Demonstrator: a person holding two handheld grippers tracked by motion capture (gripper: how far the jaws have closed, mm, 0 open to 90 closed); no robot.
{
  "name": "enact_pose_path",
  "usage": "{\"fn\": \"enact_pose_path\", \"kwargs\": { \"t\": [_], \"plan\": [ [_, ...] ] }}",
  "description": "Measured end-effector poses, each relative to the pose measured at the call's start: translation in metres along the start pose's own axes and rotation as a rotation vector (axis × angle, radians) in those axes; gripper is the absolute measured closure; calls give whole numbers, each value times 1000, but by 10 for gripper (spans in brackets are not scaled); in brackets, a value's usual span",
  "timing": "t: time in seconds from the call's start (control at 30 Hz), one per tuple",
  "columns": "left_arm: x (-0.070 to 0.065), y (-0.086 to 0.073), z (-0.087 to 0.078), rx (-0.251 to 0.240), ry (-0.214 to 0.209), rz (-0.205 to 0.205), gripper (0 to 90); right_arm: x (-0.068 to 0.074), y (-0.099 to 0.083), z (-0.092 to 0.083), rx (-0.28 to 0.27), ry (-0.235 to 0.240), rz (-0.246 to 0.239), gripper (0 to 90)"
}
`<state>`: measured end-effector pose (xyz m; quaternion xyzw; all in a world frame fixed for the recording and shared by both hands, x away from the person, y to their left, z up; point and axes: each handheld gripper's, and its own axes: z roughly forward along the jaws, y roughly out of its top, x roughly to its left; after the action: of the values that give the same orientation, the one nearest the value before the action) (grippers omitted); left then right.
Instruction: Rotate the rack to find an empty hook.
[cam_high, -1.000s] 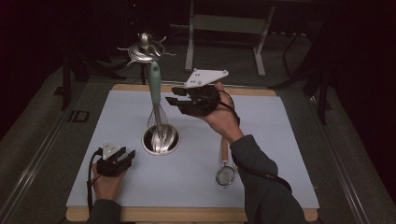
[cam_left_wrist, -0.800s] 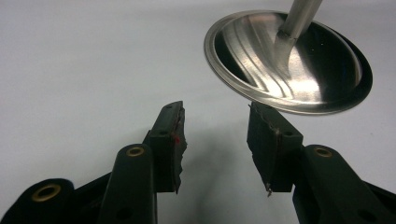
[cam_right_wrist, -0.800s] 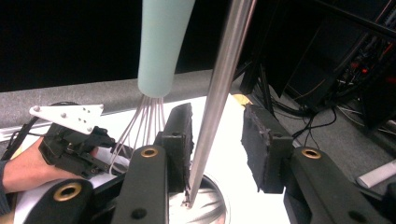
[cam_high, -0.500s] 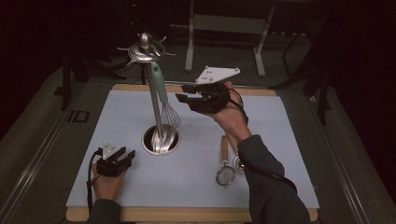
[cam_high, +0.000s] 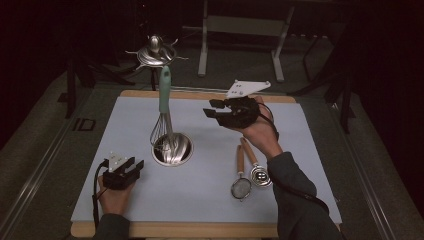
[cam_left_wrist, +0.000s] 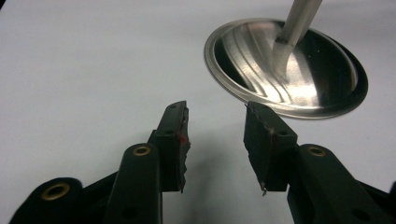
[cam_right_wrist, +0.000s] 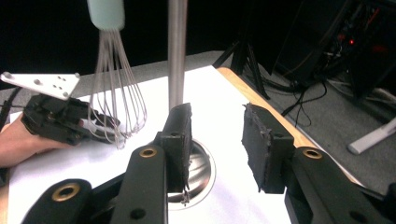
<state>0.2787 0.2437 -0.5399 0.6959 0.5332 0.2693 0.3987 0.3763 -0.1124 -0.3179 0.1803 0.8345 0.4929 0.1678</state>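
Dark studio floor and light-stand legs frame a wooden table (cam_high: 200, 229) covered by a pale mat (cam_high: 200, 210), where a metal utensil stand (cam_high: 172, 149) rises on a slim pole from its round, polished base to a hooked crown at the top. A whisk (cam_high: 163, 112) with a mint-green handle hangs from one of those hooks, its wire loops dangling just above the base. Over the past second the right gripper (cam_high: 214, 111) has pulled back from beside the whisk toward the far right of the mat, and its jaws stand spread and empty, a sign, by the look of it, that the whisk has been left to hang on its own. At the near left corner the left gripper (cam_high: 131, 166) has stayed put, resting on the mat near the base with its jaws parted on nothing. Two wooden-handled pieces lie side by side at the person's right, a small strainer (cam_high: 241, 186) and a measuring spoon (cam_high: 260, 175), likely next for the hooks.
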Motion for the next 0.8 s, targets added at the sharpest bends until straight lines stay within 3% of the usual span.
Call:
{"fn": "enact_pose_path", "kwargs": {
  "t": [0.13, 0.23, 0.4, 0.6, 0.73, 0.8],
  "plan": [
    [-6, 0, -3, 1, 20, 12, 634, -5, -15, 1, 21, -1, 30, 616],
    [-11, 5, -6, -7, 19, 28, 664, -6, -25, 2, 51, -4, 21, 613],
    [-16, 19, -19, -67, 9, 22, 706, -7, -43, 1, 90, -11, 35, 605],
    [-15, 40, -32, -136, -51, -8, 717, -9, -59, 2, 116, -9, 72, 599],
    [-17, 56, -41, -207, -102, -6, 772, -8, -71, 8, 159, -25, 72, 590],
    [-21, 63, -45, -246, -137, 14, 829, -6, -77, 11, 170, -43, 64, 582]
  ]
}}
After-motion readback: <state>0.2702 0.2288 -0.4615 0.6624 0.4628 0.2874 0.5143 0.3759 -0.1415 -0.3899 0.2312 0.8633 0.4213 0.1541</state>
